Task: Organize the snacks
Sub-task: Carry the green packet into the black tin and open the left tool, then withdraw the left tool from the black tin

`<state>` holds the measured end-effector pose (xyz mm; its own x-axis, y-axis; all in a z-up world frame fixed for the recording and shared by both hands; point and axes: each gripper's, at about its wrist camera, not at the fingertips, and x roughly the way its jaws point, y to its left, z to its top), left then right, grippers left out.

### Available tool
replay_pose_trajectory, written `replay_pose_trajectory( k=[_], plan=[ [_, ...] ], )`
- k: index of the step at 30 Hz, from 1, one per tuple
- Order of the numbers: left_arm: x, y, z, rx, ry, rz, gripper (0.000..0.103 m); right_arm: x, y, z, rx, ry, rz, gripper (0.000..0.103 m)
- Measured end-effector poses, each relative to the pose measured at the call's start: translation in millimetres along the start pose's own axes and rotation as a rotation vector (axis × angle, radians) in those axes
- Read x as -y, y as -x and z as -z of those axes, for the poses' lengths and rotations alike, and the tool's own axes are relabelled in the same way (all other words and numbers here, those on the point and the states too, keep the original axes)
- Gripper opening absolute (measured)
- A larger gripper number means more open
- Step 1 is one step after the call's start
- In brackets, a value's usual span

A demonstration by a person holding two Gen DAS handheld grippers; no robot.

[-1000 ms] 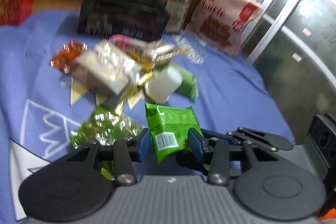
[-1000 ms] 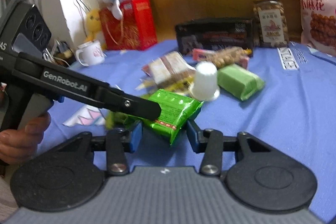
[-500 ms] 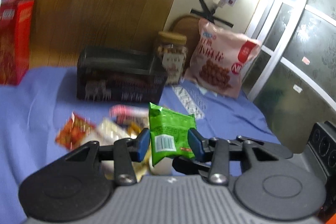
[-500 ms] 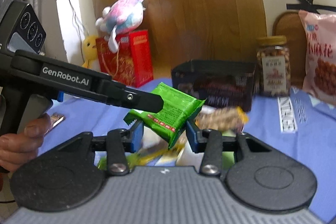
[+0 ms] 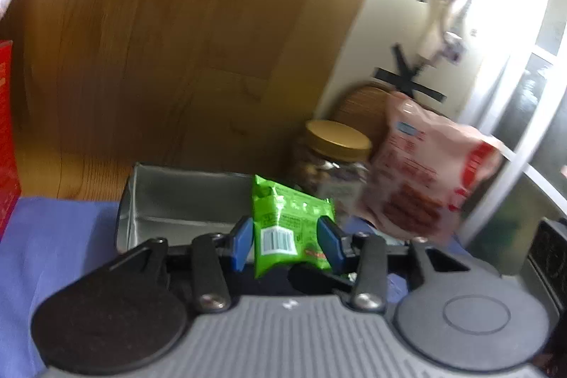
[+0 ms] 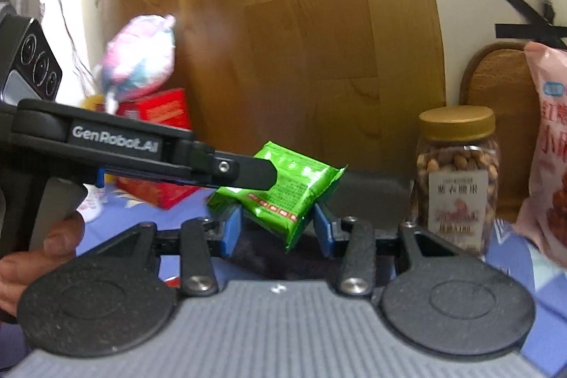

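Your left gripper (image 5: 286, 243), clamped on the green snack packet (image 5: 288, 229), has lifted it off the table; the box (image 5: 184, 201) now lies just ahead. Your right gripper (image 6: 278, 229) gapes wide below the packet.

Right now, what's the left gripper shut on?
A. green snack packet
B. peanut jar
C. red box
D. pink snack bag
A: in the left wrist view the green snack packet is pinched between the blue pads of the left gripper, barcode facing the camera, while the peanut jar and pink snack bag stand behind it.
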<state>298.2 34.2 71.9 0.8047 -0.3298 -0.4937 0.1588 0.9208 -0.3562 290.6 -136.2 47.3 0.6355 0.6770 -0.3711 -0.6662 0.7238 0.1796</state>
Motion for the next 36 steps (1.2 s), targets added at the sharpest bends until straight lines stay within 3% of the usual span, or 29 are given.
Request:
replay_pose_trajectory(
  k=[5, 8, 15, 21, 25, 27, 30, 33, 36],
  plan=[
    [-20.2, -44.0, 1.5, -0.029, 0.038, -0.047, 0.041, 7.6, -36.8, 2.6, -0.045, 0.055, 0.063, 0.049],
    [-28.1, -55.0, 9.9, -0.07, 0.067, -0.07, 0.045, 11.0, -36.8, 7.4, -0.056, 0.051, 0.088, 0.05],
    [-20.5, -3.1, 33.5, -0.011, 0.039, -0.025, 0.049, 34.8, 23.6, 35.7, -0.038, -0.181, 0.001, 0.051],
    [-1.4, -4.2, 69.6, -0.122, 0.017, -0.027, 0.05, 47.7, 37.8, 76.7, -0.129, -0.394, -0.033, 0.041],
    [8.4, -7.4, 93.1, -0.202, 0.017, -0.016, 0.05, 21.7, 48.0, 92.0, -0.157, -0.402, -0.078, 0.038],
    [10.8, -5.7, 100.7, -0.216, 0.015, -0.021, 0.05, 11.2, 60.3, 95.8, -0.128, -0.376, -0.071, 0.038],
    [5.4, 6.1, 104.2, -0.209, 0.03, -0.033, 0.05, 15.3, 88.6, 100.1, -0.028, -0.437, -0.033, 0.039],
    [1.9, 25.6, 101.4, -0.158, 0.062, -0.046, 0.051, 24.7, 124.2, 117.6, 0.056, -0.515, 0.01, 0.04],
    [2.2, 50.1, 103.9, -0.081, 0.065, -0.074, 0.056, 31.6, 142.1, 137.7, 0.066, -0.564, 0.053, 0.044]
  ],
)
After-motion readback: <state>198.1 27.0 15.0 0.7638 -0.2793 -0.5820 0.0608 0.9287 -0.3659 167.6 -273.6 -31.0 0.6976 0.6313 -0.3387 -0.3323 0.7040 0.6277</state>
